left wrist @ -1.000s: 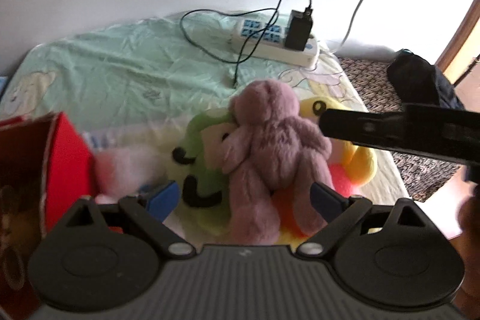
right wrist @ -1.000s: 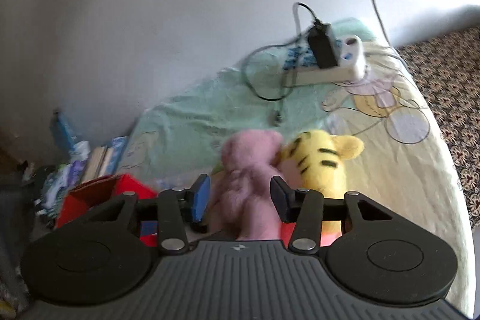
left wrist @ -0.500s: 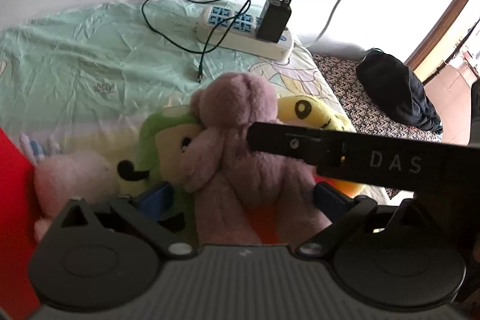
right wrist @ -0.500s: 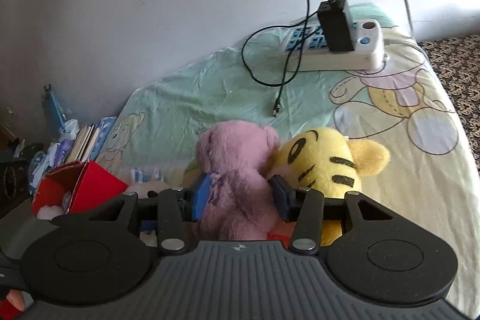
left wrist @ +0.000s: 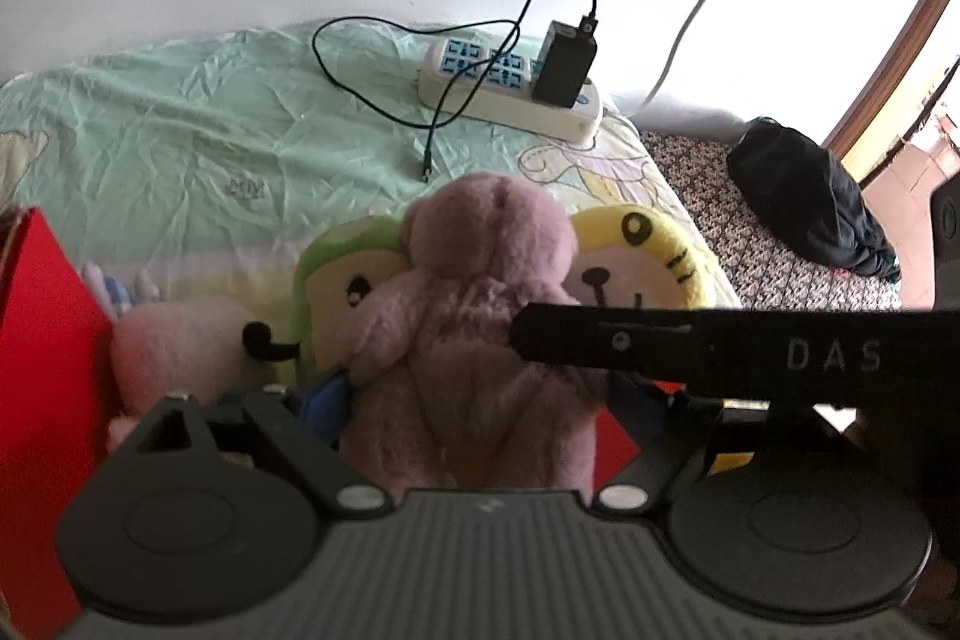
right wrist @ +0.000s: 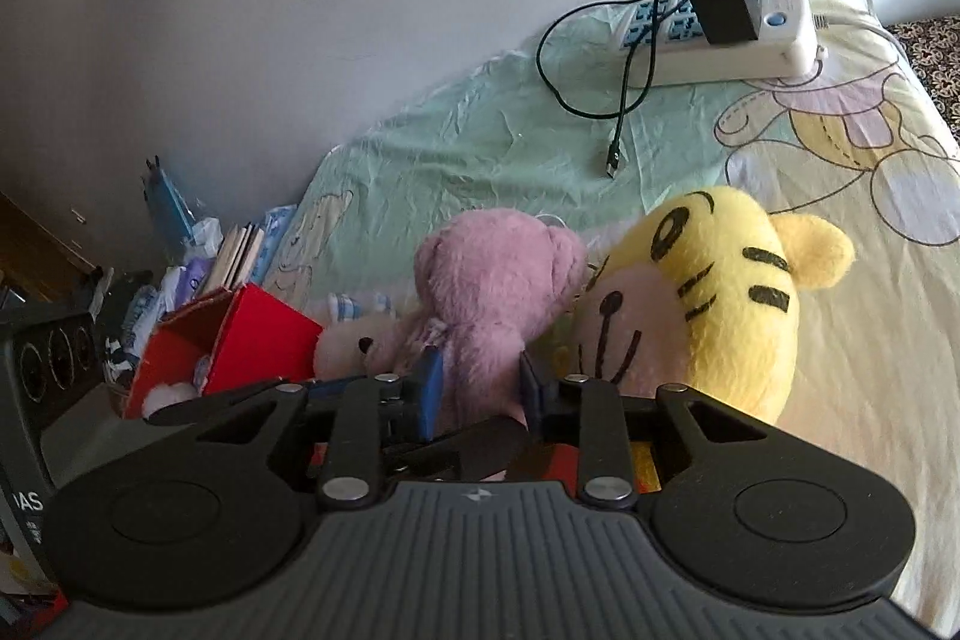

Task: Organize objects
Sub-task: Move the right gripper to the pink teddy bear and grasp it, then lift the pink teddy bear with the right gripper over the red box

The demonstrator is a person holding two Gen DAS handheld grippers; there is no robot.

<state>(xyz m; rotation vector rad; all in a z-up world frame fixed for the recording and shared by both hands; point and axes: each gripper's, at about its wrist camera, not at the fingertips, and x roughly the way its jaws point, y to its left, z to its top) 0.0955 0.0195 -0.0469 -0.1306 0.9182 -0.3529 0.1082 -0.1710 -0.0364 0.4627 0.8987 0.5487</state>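
A purple teddy bear (left wrist: 480, 304) sits upright on the bed, leaning against a green plush (left wrist: 342, 268) and a yellow tiger plush (left wrist: 648, 256). My left gripper (left wrist: 480, 400) straddles the bear's lower body. Its jaws are closing, and a gap still shows at the right pad. My right gripper (right wrist: 478, 385) is shut on the purple bear (right wrist: 492, 292) at its waist, and one of its fingers (left wrist: 690, 349) crosses the left wrist view as a black bar. A pale pink plush (right wrist: 360, 346) lies beside a red box (right wrist: 246, 340) on the left.
A white power strip (left wrist: 510, 93) with a black charger (left wrist: 564, 63) and a loose cable lies on the green sheet (left wrist: 180, 147) near the wall. A black bag (left wrist: 810, 196) rests on the patterned surface to the right. Books and clutter (right wrist: 228, 256) stand beside the bed.
My right gripper's pads have come together on the purple bear. The left gripper's pads have drawn in towards the bear's sides, and the right finger now crosses lower over the bear.
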